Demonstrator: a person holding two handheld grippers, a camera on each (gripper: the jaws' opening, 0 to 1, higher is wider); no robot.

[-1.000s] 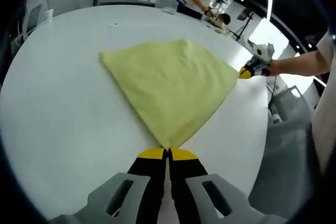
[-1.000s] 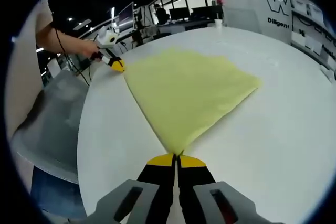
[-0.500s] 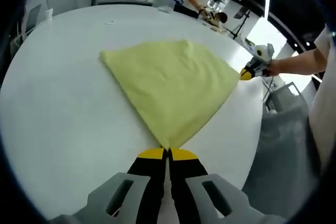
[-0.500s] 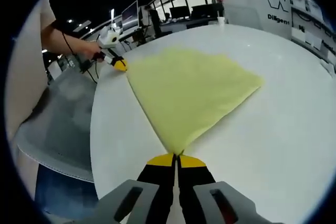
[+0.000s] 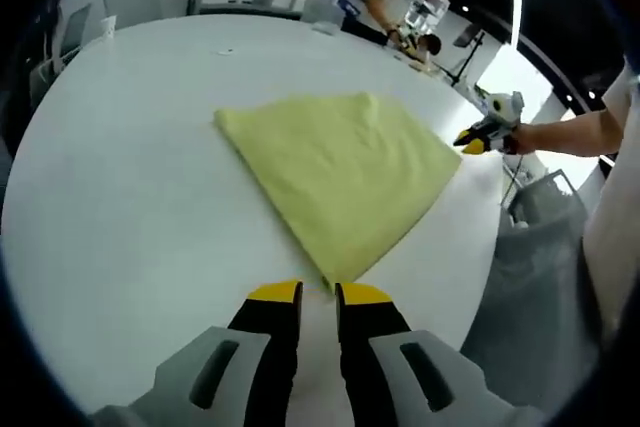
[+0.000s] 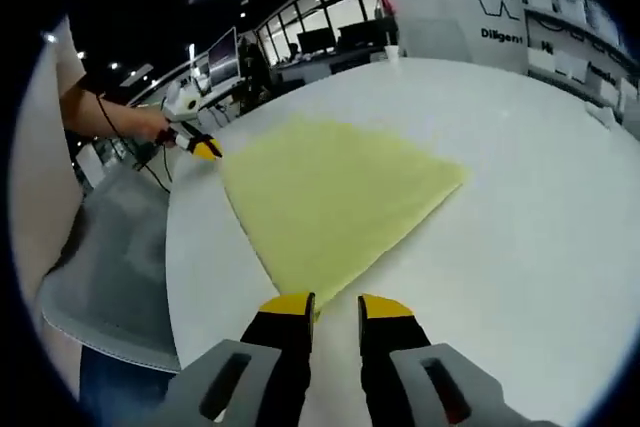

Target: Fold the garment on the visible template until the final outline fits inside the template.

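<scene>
Whereas both grippers were clamped on corners of the yellow garment (image 5: 342, 178) 0.5 s ago, the left gripper (image 5: 319, 294) now sits at the bottom centre of the left gripper view with its 2 jaws parted and empty, just short of the near corner. At the bottom centre of the right gripper view, the right gripper (image 6: 336, 300) likewise stands parted with nothing held, the cloth's other corner just beside its left jaw. The garment lies flat as a folded, roughly 4-sided shape mid-frame on the white table (image 5: 120, 197); no template outline can be made out, so the release suggests a completed fold, with fit unconfirmed.
</scene>
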